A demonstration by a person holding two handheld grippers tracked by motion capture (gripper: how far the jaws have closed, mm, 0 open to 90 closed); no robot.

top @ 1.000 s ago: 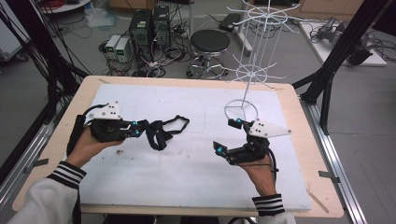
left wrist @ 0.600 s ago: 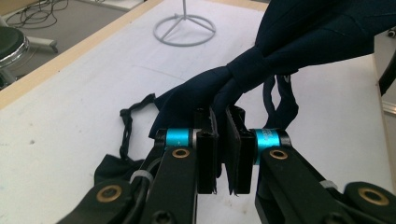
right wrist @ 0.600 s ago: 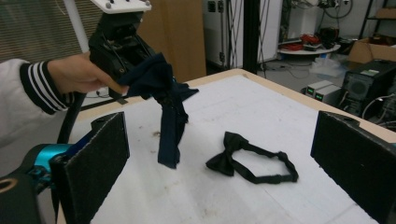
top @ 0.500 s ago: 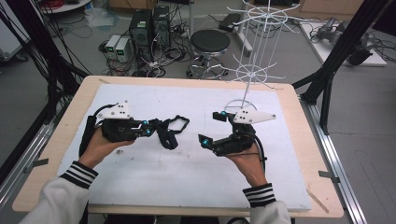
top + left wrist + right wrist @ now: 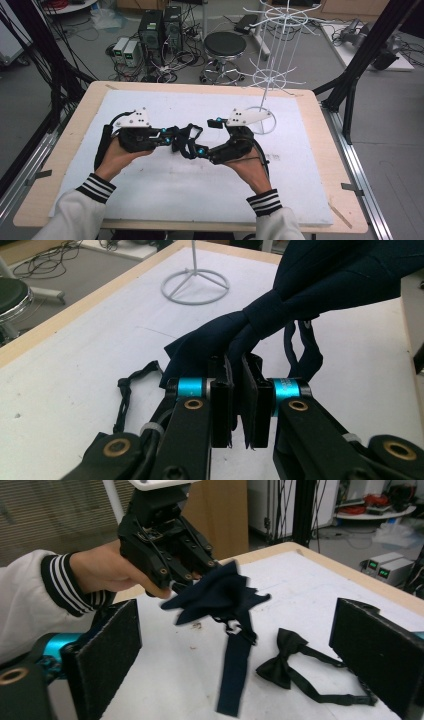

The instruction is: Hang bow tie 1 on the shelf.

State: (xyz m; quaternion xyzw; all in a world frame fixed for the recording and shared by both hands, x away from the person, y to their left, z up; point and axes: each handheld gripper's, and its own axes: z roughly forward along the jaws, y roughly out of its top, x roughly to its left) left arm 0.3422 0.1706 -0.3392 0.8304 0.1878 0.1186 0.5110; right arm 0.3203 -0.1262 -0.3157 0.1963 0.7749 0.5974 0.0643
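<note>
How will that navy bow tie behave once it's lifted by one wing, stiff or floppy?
Likely floppy: the navy bow tie creases where the left hand-held gripper pinches it, and its strap hangs limp toward the table. Probably light, since a pinch on one wing carries it. Soft fabric seems unlikely to slip from the padded jaws, though the dangling strap may snag.

A wooden table [image 5: 320, 125] carries a white mat [image 5: 165, 185]. On the mat stands a white wire rack [image 5: 265, 80], and a black bow tie [image 5: 300, 667] lies near that rack.
</note>
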